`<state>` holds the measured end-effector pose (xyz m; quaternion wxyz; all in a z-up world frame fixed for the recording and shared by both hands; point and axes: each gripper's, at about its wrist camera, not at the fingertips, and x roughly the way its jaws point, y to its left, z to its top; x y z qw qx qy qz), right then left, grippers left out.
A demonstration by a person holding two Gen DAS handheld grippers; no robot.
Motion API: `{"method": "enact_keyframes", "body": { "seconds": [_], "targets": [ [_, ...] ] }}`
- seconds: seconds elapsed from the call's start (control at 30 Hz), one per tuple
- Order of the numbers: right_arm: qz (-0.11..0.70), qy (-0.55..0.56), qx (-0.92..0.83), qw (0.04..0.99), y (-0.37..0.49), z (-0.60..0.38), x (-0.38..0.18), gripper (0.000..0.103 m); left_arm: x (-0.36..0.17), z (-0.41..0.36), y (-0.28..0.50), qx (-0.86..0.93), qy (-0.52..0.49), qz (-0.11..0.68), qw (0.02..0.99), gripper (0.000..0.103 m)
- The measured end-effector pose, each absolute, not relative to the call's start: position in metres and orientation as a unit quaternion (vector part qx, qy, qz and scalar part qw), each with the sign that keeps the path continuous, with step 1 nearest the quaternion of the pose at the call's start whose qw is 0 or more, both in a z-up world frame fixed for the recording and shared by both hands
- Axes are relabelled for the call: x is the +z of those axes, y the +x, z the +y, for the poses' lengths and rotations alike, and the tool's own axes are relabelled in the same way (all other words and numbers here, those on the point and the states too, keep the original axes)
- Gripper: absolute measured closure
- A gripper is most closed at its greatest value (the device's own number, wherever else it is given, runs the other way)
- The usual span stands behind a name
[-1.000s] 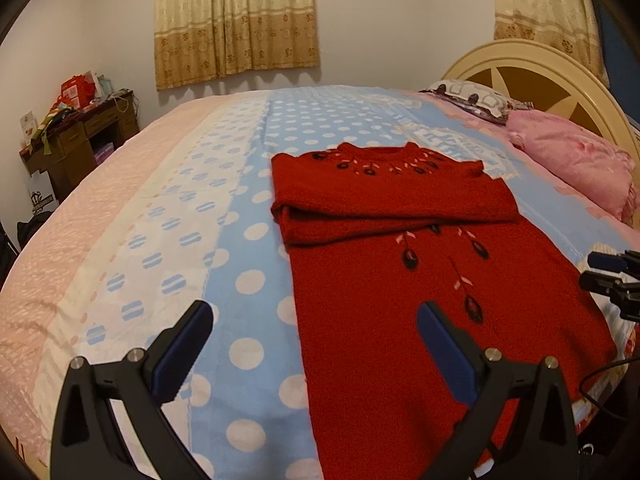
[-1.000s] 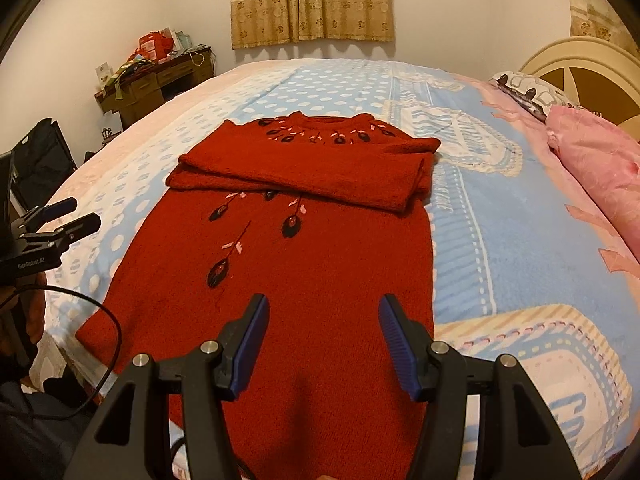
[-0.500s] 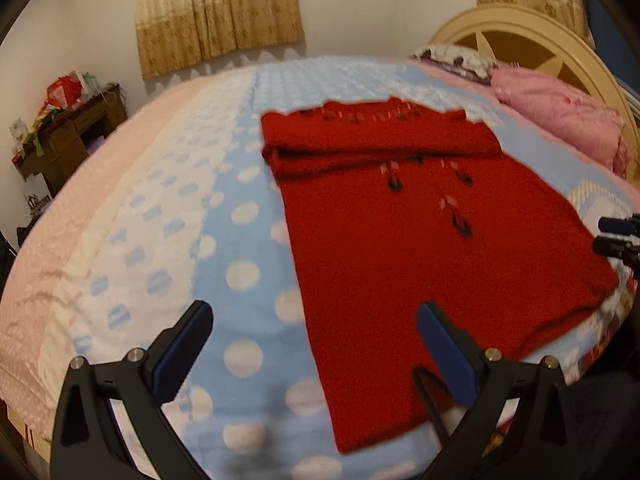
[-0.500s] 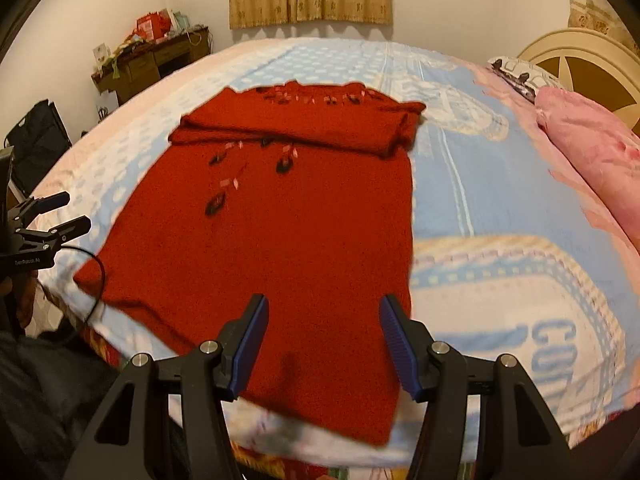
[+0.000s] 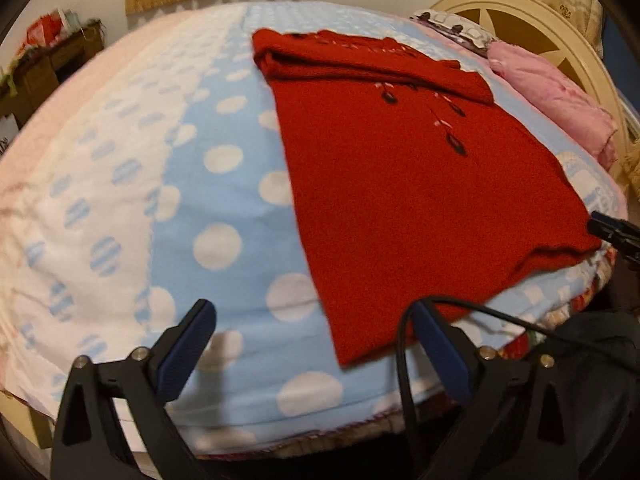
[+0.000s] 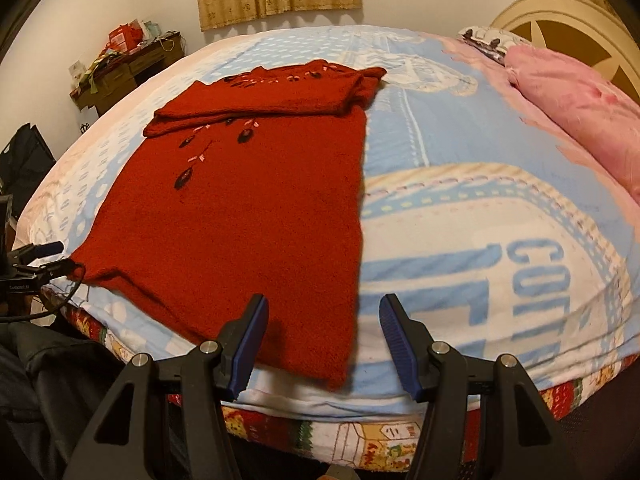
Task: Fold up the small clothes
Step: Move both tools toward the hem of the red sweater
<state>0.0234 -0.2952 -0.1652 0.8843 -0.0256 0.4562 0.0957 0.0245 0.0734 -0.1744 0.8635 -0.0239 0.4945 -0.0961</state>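
Observation:
A red knitted sweater (image 5: 400, 184) with dark leaf embroidery lies flat on the bed, its sleeves folded across the chest. My left gripper (image 5: 312, 320) hovers over the near left hem corner; its jaws are closing and stand wide, with nothing pressed between them. In the right wrist view the sweater (image 6: 248, 220) spreads to the left. My right gripper (image 6: 324, 308) hangs open above the near right hem corner, its pads clear of the cloth. Each gripper's tips show at the other view's edge.
The bed cover (image 5: 224, 248) is blue with white dots. A pink pillow (image 6: 580, 112) and cream headboard (image 5: 520, 32) sit far right. A cluttered wooden desk (image 6: 120, 64) stands far left. A black cable (image 5: 404, 360) loops by my left gripper's right finger.
Both views have pulled back toward the bed's near edge and tipped down, so the sweater's hem and the mattress side now show. The left jaws have narrowed slightly.

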Motion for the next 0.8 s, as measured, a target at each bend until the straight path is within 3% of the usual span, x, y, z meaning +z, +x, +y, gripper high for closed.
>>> {"method": "enact_keyframes", "body": {
  "seconds": [0.23,0.47,0.53,0.63,0.8],
  "targets": [
    [0.457,-0.020,0.097,0.884,0.025,-0.294,-0.170,0.044,-0.173,0.102,0.040,-0.033,-0.085,0.470,0.878,0.008],
    [0.460,-0.011,0.102,0.882,0.026,-0.296,-0.172,0.044,-0.188,0.100,0.042,-0.059,-0.102,0.507,0.854,0.023],
    [0.463,-0.009,0.105,0.880,0.026,-0.296,-0.173,0.044,-0.192,0.087,0.041,-0.086,-0.074,0.519,0.847,0.023],
    [0.470,-0.003,0.114,0.875,0.023,-0.297,-0.176,0.044,-0.188,0.079,0.035,-0.126,-0.081,0.520,0.841,0.038],
    [0.471,0.003,0.120,0.874,0.014,-0.299,-0.176,0.044,-0.182,0.072,0.025,-0.134,-0.072,0.524,0.838,0.038]
  ]
}}
